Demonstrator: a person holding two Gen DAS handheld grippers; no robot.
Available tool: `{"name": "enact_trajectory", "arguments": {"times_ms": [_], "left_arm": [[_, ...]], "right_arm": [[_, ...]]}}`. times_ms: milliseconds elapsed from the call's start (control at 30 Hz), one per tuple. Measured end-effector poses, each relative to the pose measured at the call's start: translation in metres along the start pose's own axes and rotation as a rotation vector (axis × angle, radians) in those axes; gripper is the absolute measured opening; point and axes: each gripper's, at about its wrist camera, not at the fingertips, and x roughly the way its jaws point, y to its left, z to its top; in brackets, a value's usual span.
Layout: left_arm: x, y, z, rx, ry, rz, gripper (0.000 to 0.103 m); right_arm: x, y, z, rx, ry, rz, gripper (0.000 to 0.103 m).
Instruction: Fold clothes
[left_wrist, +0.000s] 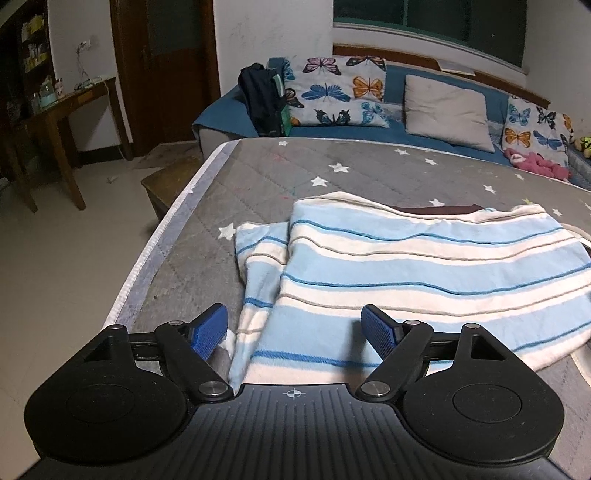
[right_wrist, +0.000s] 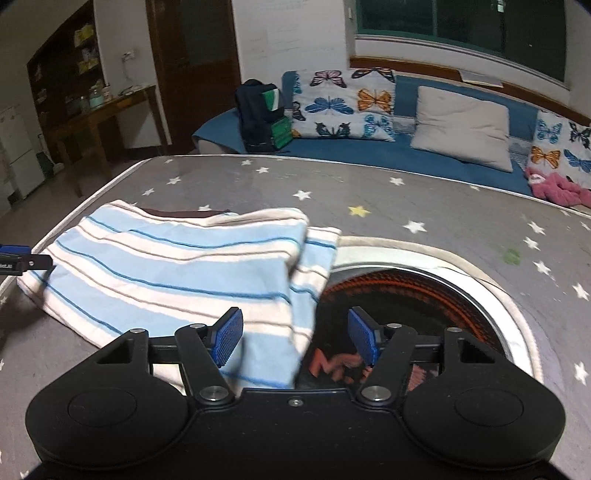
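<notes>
Striped garment (left_wrist: 406, 280), soft fleecy knit w/ pale blue and cream bands plus thin darker blue lines, lies part-folded and flat on the bed (left_wrist: 266, 177); one sleeve (left_wrist: 258, 266) hangs out along its left side in the left wrist view. A dark maroon piece (left_wrist: 436, 210) peeks from under its far edge. In the right wrist view a dark printed item w/ orange-red pattern (right_wrist: 406, 291) lies beside the garment, touching its edge, ringed by a cream border.

Bed cover is grey quilted fabric w/ white stars, white piping at the edge. Behind: blue sofa (left_wrist: 395, 129) w/ butterfly cushions (left_wrist: 332, 92), a plain grey cushion (left_wrist: 447, 110), a dark backpack (left_wrist: 260, 99), a pink soft toy (left_wrist: 535, 166). Wooden side table (left_wrist: 59, 110) and door on the left, pale tile floor.

Left tool (left_wrist: 295, 330) angles down over the garment's near edge, blue ribbed pads apart, nothing clamped. Right tool (right_wrist: 295, 338) angles down likewise, pads apart over the garment's corner, not gripping.
</notes>
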Motion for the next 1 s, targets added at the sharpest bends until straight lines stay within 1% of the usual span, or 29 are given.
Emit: {"name": "enact_trajectory", "arguments": {"times_ms": [100,133,200,367,467,500,533,600,633,733,800,867,967,1000], "left_arm": [[0.008,0.0,0.004,-0.004,0.002,-0.005,0.079],[0.01,-0.001,0.006,-0.003,0.005,-0.002,0.078],[0.017,-0.001,0.012,0.002,0.016,-0.001,0.074],[0.029,-0.004,0.014,0.015,0.034,-0.009,0.062],[0.034,-0.005,0.013,0.022,0.043,-0.011,0.05],[0.034,-0.005,0.013,0.023,0.045,-0.012,0.044],[0.033,-0.005,0.015,0.025,0.05,-0.015,0.036],[0.033,-0.004,0.014,0.027,0.047,-0.012,0.027],[0.033,-0.003,0.014,0.026,0.044,-0.01,0.021],[0.029,-0.001,0.014,0.016,0.04,-0.017,0.009],[0.023,0.002,0.013,0.007,0.023,-0.029,0.006],[0.013,0.002,0.012,0.001,0.005,-0.044,0.005],[0.001,0.004,0.009,-0.006,-0.017,-0.075,0.004],[-0.009,0.005,0.007,-0.005,-0.034,-0.098,0.004]], "right_arm": [[0.01,0.004,0.005,-0.006,0.007,0.004,0.065],[0.013,0.005,0.006,-0.008,0.01,0.004,0.065],[0.019,0.006,0.008,-0.011,0.017,0.004,0.062],[0.028,0.007,0.012,-0.009,0.028,0.009,0.06],[0.034,0.005,0.011,-0.009,0.037,0.007,0.06],[0.036,0.005,0.01,-0.007,0.04,0.009,0.057],[0.037,0.005,0.009,-0.003,0.043,0.015,0.054],[0.038,0.004,0.007,0.003,0.048,0.028,0.04],[0.039,0.005,0.007,0.006,0.05,0.039,0.037],[0.037,0.007,0.005,-0.001,0.053,0.049,0.027],[0.032,0.008,0.004,-0.001,0.047,0.055,0.02],[0.026,0.009,0.003,-0.002,0.039,0.065,0.017],[0.016,0.012,0.002,-0.018,0.027,0.08,0.014],[0.011,0.014,0.002,-0.028,0.025,0.087,0.014]]}}
